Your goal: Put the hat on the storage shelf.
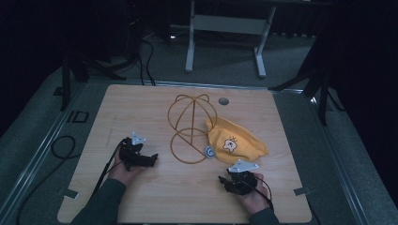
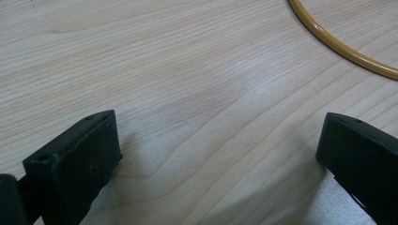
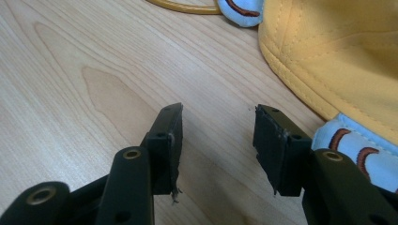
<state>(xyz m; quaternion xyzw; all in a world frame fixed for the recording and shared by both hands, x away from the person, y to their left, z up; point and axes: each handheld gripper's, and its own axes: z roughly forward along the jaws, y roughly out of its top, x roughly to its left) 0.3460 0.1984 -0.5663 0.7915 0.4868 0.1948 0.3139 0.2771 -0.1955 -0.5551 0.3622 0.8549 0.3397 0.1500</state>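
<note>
A yellow cap (image 1: 237,142) with a cartoon patch lies crumpled right of the table's middle. Its brim edge (image 3: 328,56) fills the upper right of the right gripper view, and pale blue striped trim (image 3: 356,152) lies beside the right jaw. A golden wire frame (image 1: 190,126) of loops stands just left of the cap; one curve of the wire (image 2: 342,47) crosses the upper right of the left gripper view. My left gripper (image 1: 149,159) (image 2: 218,126) rests open over bare wood, left of the frame. My right gripper (image 1: 227,180) (image 3: 218,112) is open near the cap, nothing between its jaws.
The wooden table (image 1: 141,108) has a round grey grommet (image 1: 223,101) near its far edge. Black cables (image 1: 63,147) trail on the grey floor at the left. A white desk frame (image 1: 225,28) stands beyond the table.
</note>
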